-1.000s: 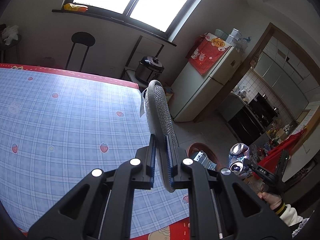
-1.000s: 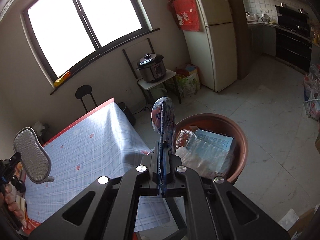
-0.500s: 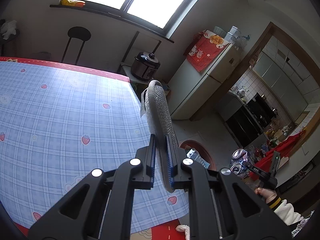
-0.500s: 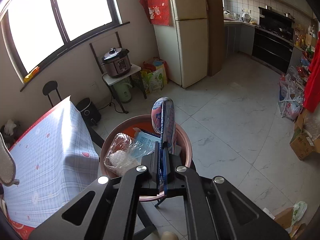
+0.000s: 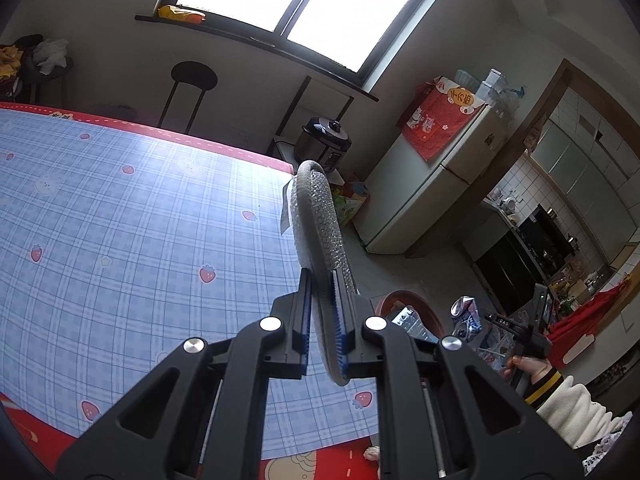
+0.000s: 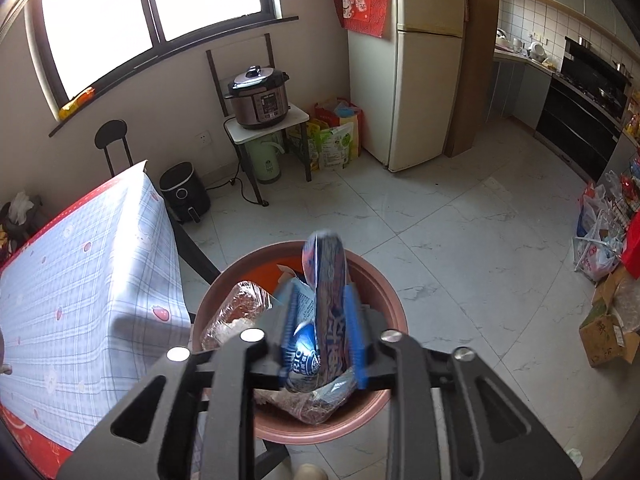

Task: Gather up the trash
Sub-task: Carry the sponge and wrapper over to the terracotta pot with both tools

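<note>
Right gripper (image 6: 320, 344) hangs over the bin (image 6: 384, 280), a brown round tub on the tile floor (image 6: 460, 240) just off the table's near right corner. Floor beyond the bin is open out to the fridge (image 6: 424, 80) and the cooker stand (image 6: 264, 124); the table edge (image 6: 172, 240) crowds the bin's left rim.

Can (image 6: 326, 296), crushed flat and blue-red, stands upright between the right jaws, directly above the bin's contents. Jaws have just been opening: gaps show on both sides of the can and the pads are no longer pressed on it. Bin already holds a clear bag (image 6: 236, 312) and paper.

Left gripper (image 5: 322, 320) is pinched on a grey pad (image 5: 318, 224), which stands edge-on above the checked cloth (image 5: 140, 240) near the table's right edge. From this view the bin (image 5: 400, 300) sits just past that edge, with the can (image 5: 466, 316) and the hand (image 5: 528, 368) holding the right gripper beside it.

Versus a second ago: the right gripper has swung from over the table corner to over the bin centre, and its tight clamp on the can has let go. The left grip is unchanged.
</note>
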`<state>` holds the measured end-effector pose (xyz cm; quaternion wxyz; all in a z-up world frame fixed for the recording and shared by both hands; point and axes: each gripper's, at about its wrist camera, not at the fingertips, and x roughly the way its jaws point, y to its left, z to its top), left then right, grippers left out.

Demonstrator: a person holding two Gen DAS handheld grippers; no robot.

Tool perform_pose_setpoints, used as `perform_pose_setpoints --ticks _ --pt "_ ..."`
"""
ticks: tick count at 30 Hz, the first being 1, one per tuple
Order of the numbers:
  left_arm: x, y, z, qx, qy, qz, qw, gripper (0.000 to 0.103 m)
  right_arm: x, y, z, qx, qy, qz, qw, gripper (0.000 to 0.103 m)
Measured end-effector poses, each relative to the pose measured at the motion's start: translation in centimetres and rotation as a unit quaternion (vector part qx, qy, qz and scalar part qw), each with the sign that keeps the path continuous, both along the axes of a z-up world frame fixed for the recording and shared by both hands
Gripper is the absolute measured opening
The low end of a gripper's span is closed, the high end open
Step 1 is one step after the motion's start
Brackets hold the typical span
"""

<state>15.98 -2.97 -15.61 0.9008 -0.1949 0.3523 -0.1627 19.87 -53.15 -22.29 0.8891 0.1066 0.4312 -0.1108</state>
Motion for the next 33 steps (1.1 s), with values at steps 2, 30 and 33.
perform_pose_setpoints --ticks 2,30,33 --pt "0.0 0.0 0.2 0.001 0.000 -0.001 1.0000 0.014 0.0 0.5 0.6 0.001 -0.014 0.003 1.000 0.046" --pt "7.0 -19.1 0.8 0.020 -0.014 -0.251 0.9677 0.014 -13.9 -3.6 2.5 0.036 -0.025 -0.154 0.987 0.098" --pt "7.5 -22.6 0.1 0.028 -0.011 -0.283 0.9587 0.014 -15.2 -4.9 2.3 0.038 -0.024 -0.175 0.984 0.098"
